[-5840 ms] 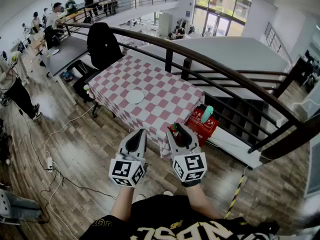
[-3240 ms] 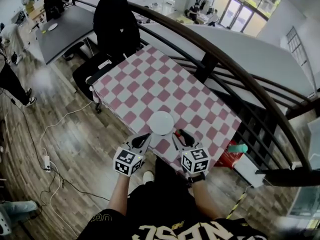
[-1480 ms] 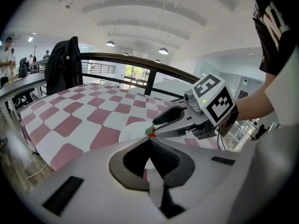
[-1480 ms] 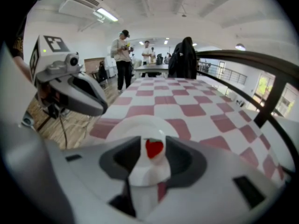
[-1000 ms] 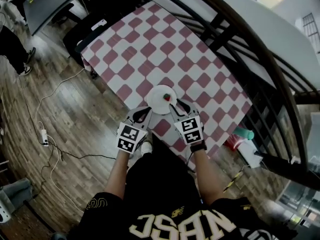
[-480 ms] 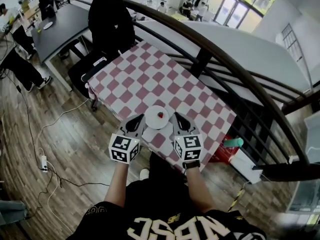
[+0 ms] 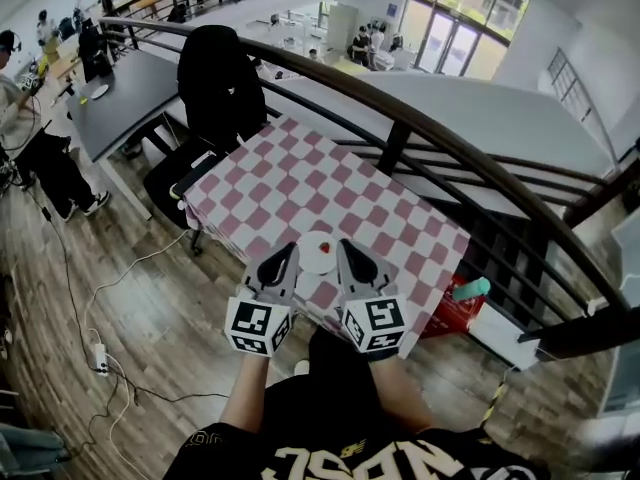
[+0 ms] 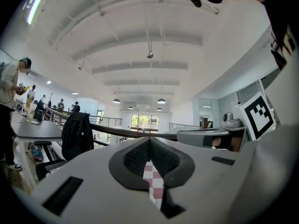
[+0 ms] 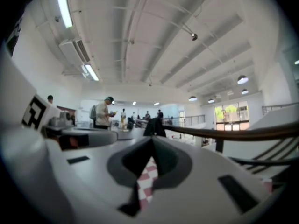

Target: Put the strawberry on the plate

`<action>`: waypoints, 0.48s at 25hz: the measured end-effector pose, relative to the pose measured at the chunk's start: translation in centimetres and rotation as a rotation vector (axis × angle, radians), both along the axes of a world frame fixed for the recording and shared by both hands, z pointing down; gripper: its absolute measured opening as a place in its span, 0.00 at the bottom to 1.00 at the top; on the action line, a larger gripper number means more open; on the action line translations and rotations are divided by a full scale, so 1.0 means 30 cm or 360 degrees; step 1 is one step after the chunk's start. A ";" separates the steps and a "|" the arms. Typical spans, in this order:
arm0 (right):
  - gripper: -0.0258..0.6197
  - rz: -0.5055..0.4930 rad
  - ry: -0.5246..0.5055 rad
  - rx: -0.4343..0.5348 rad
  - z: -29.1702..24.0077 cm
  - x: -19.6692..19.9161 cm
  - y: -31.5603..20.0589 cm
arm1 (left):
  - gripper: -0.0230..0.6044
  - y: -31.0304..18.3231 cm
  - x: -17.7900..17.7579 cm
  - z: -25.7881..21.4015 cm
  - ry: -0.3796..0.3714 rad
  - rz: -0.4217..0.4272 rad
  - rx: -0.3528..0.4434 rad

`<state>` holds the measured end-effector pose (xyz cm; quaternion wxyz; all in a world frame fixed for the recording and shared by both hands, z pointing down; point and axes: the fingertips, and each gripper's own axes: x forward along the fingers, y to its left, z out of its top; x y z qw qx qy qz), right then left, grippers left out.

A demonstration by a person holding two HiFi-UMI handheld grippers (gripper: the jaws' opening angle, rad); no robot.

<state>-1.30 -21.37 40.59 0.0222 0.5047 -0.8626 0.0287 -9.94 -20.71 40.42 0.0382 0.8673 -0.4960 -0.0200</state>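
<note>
Strawberry (image 7: 325, 247) sits on the plate (image 7: 306, 258), a bit right of centre, so the job looks done. It's a small red thing w/ a bit of green, and from here I can't tell if it's real or a toy. My guess is it's v. light and soft if real, so it would bruise under a hard squeeze, w/ skin smooth enough to slip. I'd pinch it gently across the fat middle, not the tip or the leaves. A round shape like that may roll on the plate if nudged.

Left tongs (image 7: 290, 249) and right tongs (image 7: 341, 243) are held up in front of the person, tips either side of the plate. Both pairs of jaws are together w/ nothing between them. Each gripper view shows only a sliver of checked cloth through the gap below the tips.

Count:
- 1 strawberry
- 1 plate
- 2 tongs
- 1 table w/ pink-and-white cloth (image 7: 300, 183)
- 1 black chair (image 7: 215, 83) at its far end
- 1 red box (image 7: 447, 313) on the floor beside it
- 1 dark railing (image 7: 450, 140) behind
</note>
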 end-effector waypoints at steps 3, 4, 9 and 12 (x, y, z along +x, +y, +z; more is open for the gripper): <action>0.07 0.0011 0.0029 -0.0013 0.011 -0.012 0.024 | 0.05 0.026 0.011 0.035 0.0016 0.0014 -0.0038; 0.07 0.0008 0.0048 -0.0019 0.015 -0.017 0.033 | 0.05 0.031 0.011 0.041 0.0029 0.0013 -0.0046; 0.07 0.0028 0.0117 -0.0077 0.050 -0.022 0.063 | 0.05 0.042 -0.004 0.064 0.0068 0.0003 -0.0077; 0.07 0.0051 0.0160 -0.0134 0.083 -0.010 0.069 | 0.05 0.039 -0.008 0.100 0.0110 0.0000 -0.0127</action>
